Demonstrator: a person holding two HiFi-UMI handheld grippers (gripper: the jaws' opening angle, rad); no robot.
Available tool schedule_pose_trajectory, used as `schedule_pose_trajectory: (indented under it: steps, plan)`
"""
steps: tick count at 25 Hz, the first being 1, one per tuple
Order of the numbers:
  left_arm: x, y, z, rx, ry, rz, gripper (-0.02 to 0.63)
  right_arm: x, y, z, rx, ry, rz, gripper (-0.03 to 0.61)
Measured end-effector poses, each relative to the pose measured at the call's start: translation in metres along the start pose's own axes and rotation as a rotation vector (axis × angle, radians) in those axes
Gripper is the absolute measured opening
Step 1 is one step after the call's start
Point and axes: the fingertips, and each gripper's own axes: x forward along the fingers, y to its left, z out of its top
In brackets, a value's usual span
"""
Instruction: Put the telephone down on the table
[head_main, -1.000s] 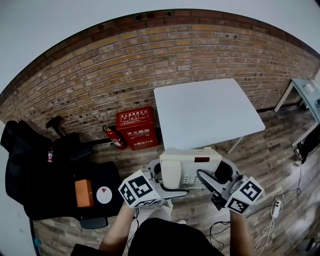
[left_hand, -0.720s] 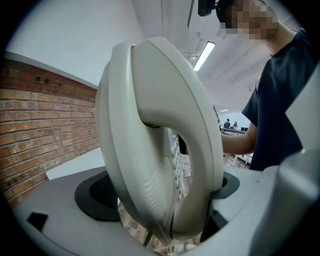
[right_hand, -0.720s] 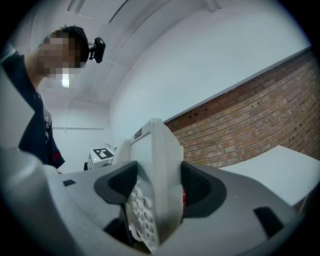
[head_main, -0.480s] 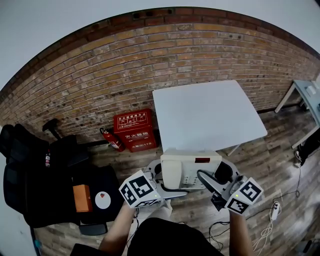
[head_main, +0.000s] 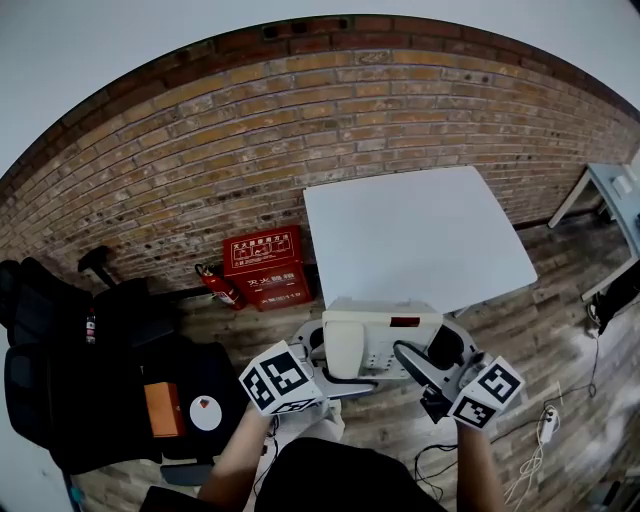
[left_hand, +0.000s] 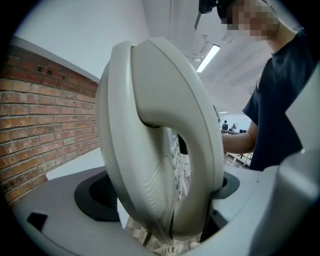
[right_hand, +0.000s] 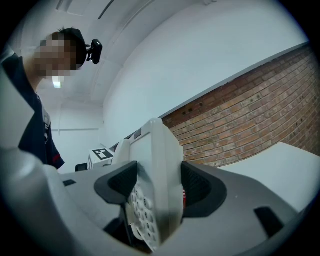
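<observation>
I carry the telephone (head_main: 380, 335) between both claws, in the air above the wooden floor and not yet over the desk (head_main: 420, 230), which lies at twelve o'clock from it. My left claw (head_main: 325, 362) is clamped on the nine o'clock side, its jaws pressing across the handset (left_hand: 165, 125) and the body behind it. My right claw (head_main: 435, 358) is clamped on the three o'clock edge, with the keypad showing between the jaws.

I see the main danger as lowering too soon. The near edge of the desk lies just beyond the telephone, so if I lower early it could catch the rim, tip back toward six o'clock and drop to the floor.

The second danger is an uneven let-go. If one claw parts before the base sits flat, the loose side could swing down and twist out of the other claw.

The handset is a third worry. My left claw seems to be what pins it in place, so a jolt on landing may knock it out of its cradle. The coiled cord (left_hand: 167, 246) under my left claw could also snag as I pull away.
</observation>
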Motion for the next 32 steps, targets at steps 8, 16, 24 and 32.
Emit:
schedule_pose_trajectory:
  steps: [8, 16, 24, 32]
  plan:
    - [-0.005, 0.039, -0.004, -0.02, 0.006, -0.014, 0.505, 0.036, -0.02, 0.0, 0.017, 0.022, -0.011, 0.268]
    - [-0.008, 0.073, -0.004, -0.029, -0.003, -0.035, 0.505, 0.066, -0.036, 0.003, 0.021, 0.031, -0.034, 0.268]
    - [-0.013, 0.107, -0.007, -0.019, 0.004, -0.056, 0.505, 0.096, -0.05, 0.004, 0.025, 0.037, -0.063, 0.268]
    - [-0.018, 0.131, -0.012, -0.029, -0.002, -0.08, 0.505, 0.119, -0.06, 0.001, 0.034, 0.051, -0.087, 0.268]
